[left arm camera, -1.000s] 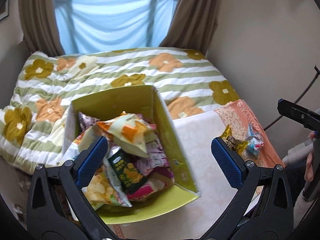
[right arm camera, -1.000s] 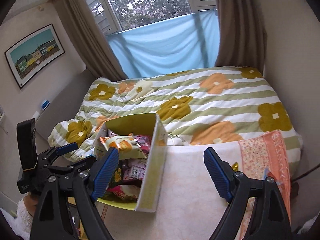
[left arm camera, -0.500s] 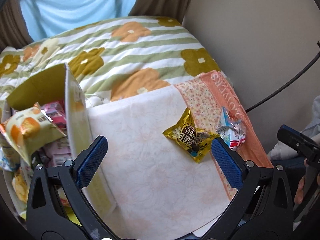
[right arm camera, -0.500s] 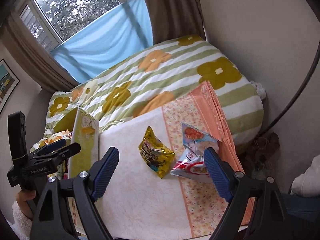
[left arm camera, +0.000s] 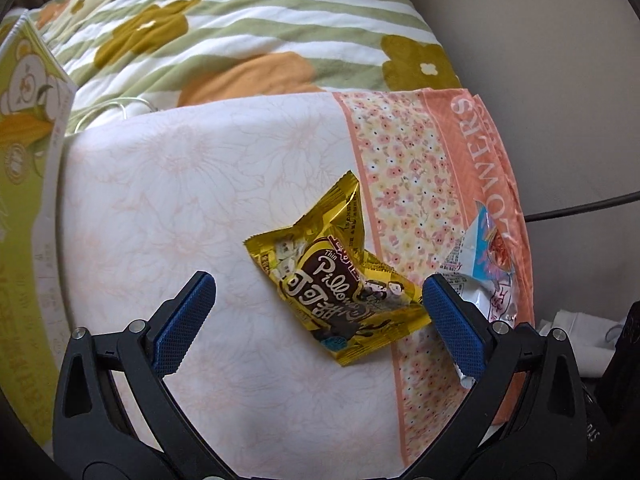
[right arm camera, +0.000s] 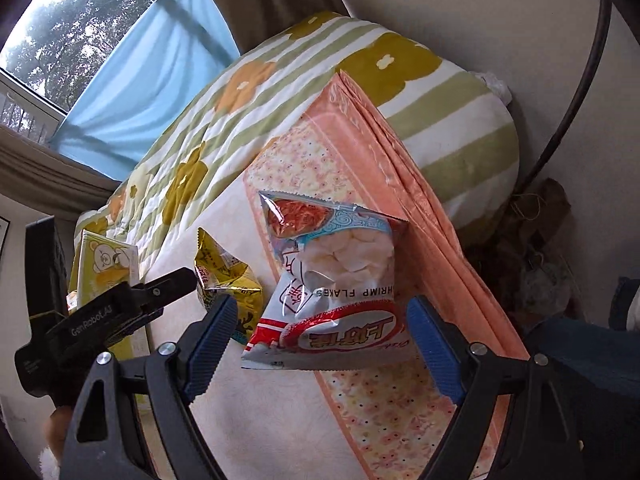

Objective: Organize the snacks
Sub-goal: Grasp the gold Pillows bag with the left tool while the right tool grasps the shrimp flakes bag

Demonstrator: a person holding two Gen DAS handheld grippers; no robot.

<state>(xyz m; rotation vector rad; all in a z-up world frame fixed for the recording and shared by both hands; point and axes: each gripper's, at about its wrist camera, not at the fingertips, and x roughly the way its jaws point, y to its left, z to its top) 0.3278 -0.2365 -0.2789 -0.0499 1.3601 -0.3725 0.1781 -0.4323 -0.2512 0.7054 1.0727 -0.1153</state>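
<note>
left gripper [left arm camera: 316, 300]: jaws spread wide, empty, above gold Pillows snack packet [left arm camera: 340, 280] on white floral cloth [left arm camera: 180, 200] | right gripper [right arm camera: 320, 328]: jaws wide apart, unclamped, straddling shrimp flakes bag [right arm camera: 336, 280] on cloth's orange border | green snack box [left arm camera: 24, 160] at cloth's left edge

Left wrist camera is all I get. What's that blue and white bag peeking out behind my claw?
Observer: It's a shrimp flakes bag; the right wrist camera shows those words printed on it.
Operator: Is the other claw squeezing it?
Observer: No. The right claw is open, with the bag showing between its pads, and they aren't pressing on it.
Operator: Can you see what's inside?
Observer: Yes, white flakes show through a clear patch in the wrapper.
</note>
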